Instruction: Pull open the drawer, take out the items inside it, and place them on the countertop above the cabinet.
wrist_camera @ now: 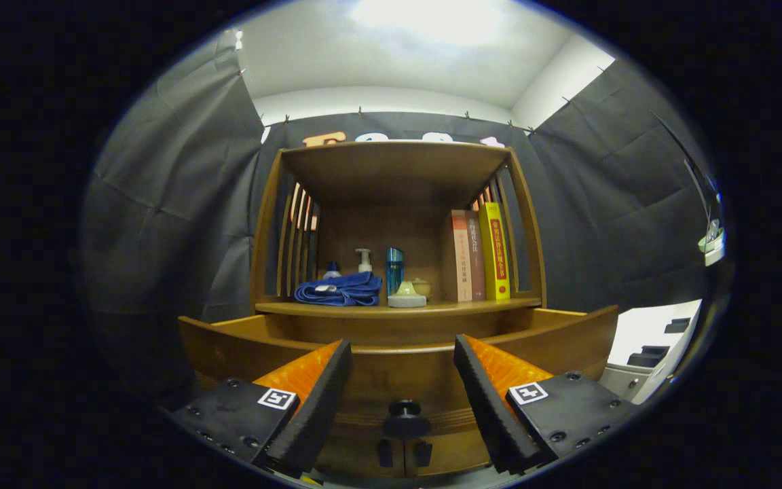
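before the drawer knob (404, 409), tool (402, 380) open

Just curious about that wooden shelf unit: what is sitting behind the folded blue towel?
Behind the blue towel stand a pump bottle and a smaller bottle, whose lower parts it covers. The open gripper sits well short, level with the drawer knob.
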The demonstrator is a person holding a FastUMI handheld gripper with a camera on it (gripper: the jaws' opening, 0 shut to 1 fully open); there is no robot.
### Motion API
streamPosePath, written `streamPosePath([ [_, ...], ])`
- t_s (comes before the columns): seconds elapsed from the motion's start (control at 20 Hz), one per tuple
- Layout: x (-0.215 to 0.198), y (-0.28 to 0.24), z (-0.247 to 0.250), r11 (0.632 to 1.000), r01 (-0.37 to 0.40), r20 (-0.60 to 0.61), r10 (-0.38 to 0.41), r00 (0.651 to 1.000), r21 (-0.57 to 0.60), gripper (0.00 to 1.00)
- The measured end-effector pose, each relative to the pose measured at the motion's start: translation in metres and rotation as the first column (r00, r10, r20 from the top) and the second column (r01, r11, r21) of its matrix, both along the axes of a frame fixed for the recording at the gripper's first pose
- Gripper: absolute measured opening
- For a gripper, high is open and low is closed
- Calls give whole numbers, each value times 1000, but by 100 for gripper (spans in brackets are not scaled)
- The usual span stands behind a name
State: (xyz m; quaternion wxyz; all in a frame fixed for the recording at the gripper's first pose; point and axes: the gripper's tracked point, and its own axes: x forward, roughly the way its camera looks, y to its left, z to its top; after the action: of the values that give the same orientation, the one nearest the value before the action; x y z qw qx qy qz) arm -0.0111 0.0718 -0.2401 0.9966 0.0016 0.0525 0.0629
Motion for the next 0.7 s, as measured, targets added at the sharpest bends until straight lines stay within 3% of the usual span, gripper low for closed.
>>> streamPosePath([
  [0.3, 3, -4, -37, 1000, 4, -68, -4, 998, -10, 98],
  [0.7, 14, -2, -49, 998, 2, -109, 5, 994, 63, 98],
])
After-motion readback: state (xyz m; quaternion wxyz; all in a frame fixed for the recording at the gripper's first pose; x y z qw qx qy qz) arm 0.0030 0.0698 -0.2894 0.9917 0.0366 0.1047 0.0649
